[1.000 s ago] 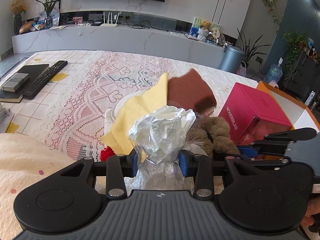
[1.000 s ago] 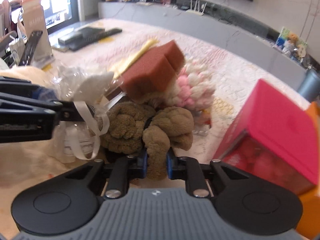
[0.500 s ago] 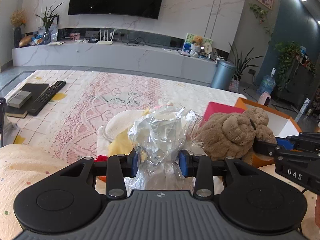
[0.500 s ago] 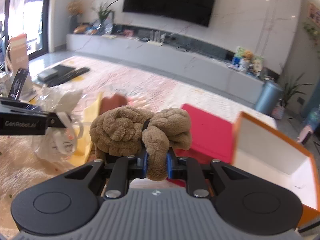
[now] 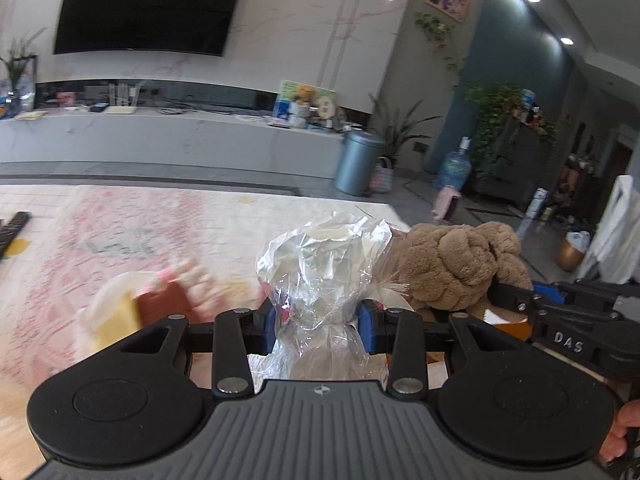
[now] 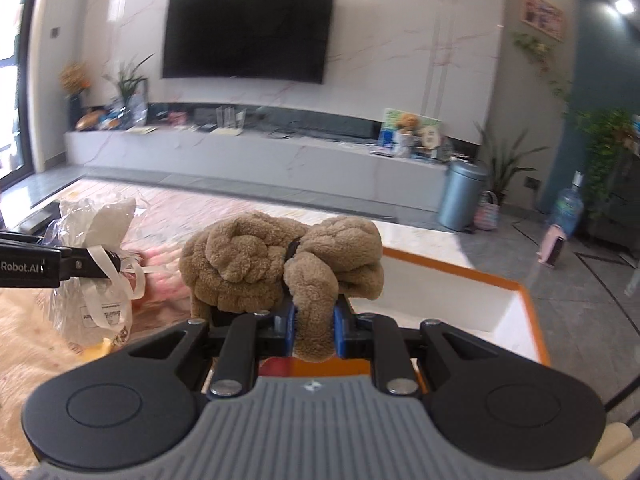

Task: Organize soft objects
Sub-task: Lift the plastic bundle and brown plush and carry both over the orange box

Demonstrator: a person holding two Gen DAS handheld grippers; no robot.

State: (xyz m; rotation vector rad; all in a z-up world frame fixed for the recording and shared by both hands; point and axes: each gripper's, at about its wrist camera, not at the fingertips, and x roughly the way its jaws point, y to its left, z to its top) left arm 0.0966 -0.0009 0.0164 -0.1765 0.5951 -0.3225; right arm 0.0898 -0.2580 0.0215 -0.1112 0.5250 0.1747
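**Operator:** Left tongs (image 5: pixel 320 322), blue pads part-closed on the waist of the clear-wrapped bundle (image 5: pixel 326 264), which I hold in the air over the table (image 5: pixel 120 224). Right tongs (image 6: pixel 314 330), pads narrowly closed, pinch one limb of the brown plush toy (image 6: pixel 280 262); the rest of the toy bulges above the jaws, unsupported.

**Assistant:** Where does each load sit relative to the box?

**Operator:** The plush hangs just over the near wall of the orange-rimmed white box (image 6: pixel 516 290). The bundle is beside it, to the left, with its ribbon trailing. Loose sponge and pink pieces below it are blurred.

**Assistant:** Advice for the carry?

**Operator:** My judgement: bring the plush fully past the rim before I lower it, since a limb-only pinch lets the body swing and catch the wall. I should keep the two tongs apart so the wrapping does not snag the toy, and release only once each load rests on the box floor.
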